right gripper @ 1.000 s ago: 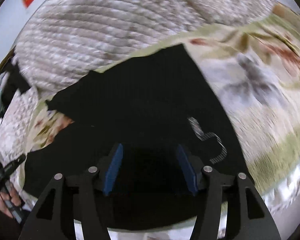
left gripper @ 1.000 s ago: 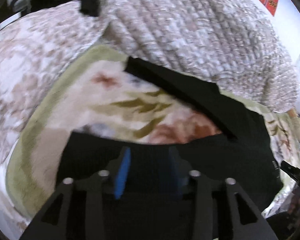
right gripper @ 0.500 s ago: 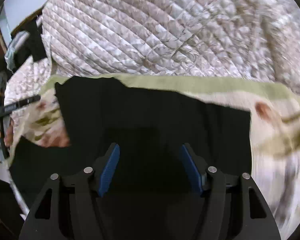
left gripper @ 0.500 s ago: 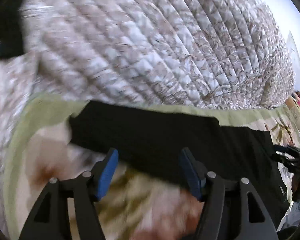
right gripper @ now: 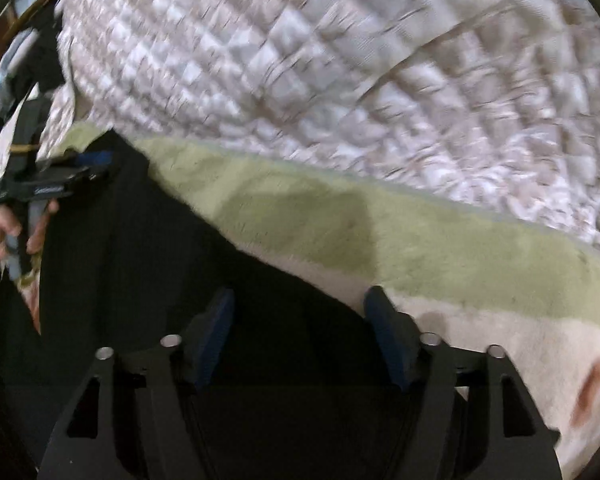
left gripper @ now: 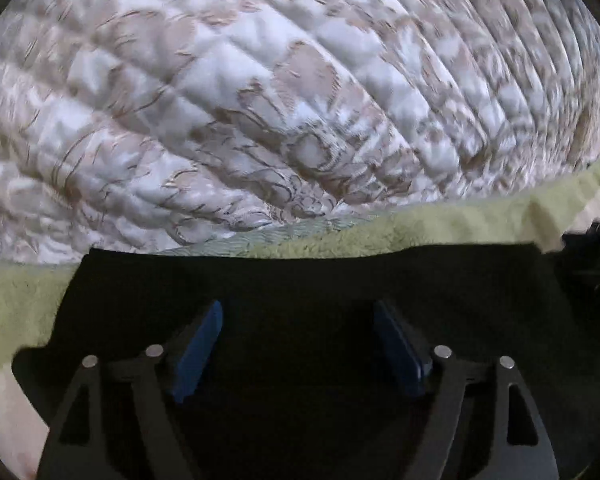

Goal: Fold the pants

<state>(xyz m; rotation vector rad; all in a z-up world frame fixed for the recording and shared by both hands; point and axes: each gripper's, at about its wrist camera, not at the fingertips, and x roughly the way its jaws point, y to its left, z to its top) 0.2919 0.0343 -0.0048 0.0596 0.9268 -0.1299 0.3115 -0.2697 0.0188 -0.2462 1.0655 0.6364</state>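
Both grippers over far edge of black pants (left gripper: 300, 276), pre-grasp.
Left gripper (left gripper: 298, 344) and right gripper (right gripper: 298, 330) jaws wide, holding nothing; next: pinch edge, fold across green blanket (right gripper: 420, 240).

The pants (left gripper: 300, 280) lie on the blanket (left gripper: 420, 228). Behind the blanket's far border rises the quilt (left gripper: 280, 100). Both grippers sit over the pants — the left gripper (left gripper: 298, 344) near their far edge, the right gripper (right gripper: 298, 320) at their right edge.
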